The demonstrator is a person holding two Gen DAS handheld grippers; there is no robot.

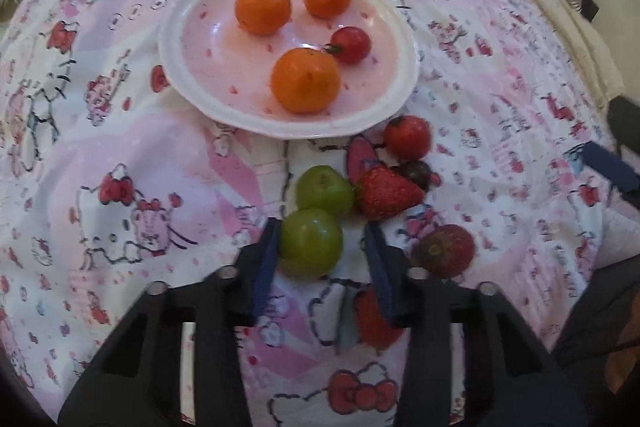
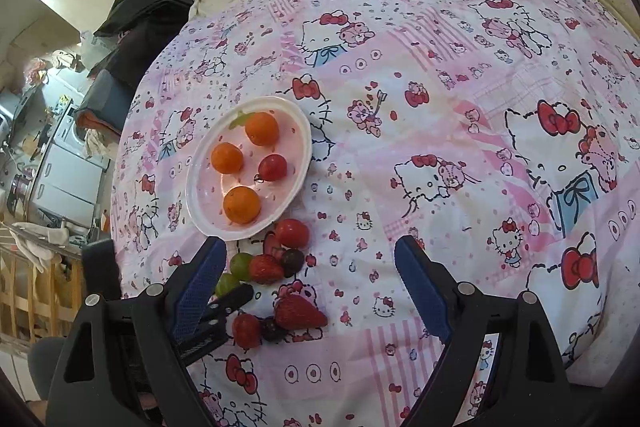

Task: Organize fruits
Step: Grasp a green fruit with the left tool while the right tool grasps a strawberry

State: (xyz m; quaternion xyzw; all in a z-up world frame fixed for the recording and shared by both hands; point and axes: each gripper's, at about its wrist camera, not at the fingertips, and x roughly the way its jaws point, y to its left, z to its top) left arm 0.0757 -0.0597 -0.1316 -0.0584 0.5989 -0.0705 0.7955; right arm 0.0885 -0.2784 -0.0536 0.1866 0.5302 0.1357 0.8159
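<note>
Left wrist view: I am closing the left tongs (image 1: 320, 239) around a green fruit (image 1: 311, 242), gap remaining
Right tongs (image 2: 308, 283) are hanging released; next, clamping gently, lifting toward the plate (image 1: 192, 27)

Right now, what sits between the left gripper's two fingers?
In the left wrist view, a green fruit sits between the left gripper's fingers, against the left finger, with printed cloth showing before the right one.

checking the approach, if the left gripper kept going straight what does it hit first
Likely the nearer green fruit, already between the left gripper's fingers and touching the left one; right behind it sits a second green fruit. Depth is unclear.
</note>
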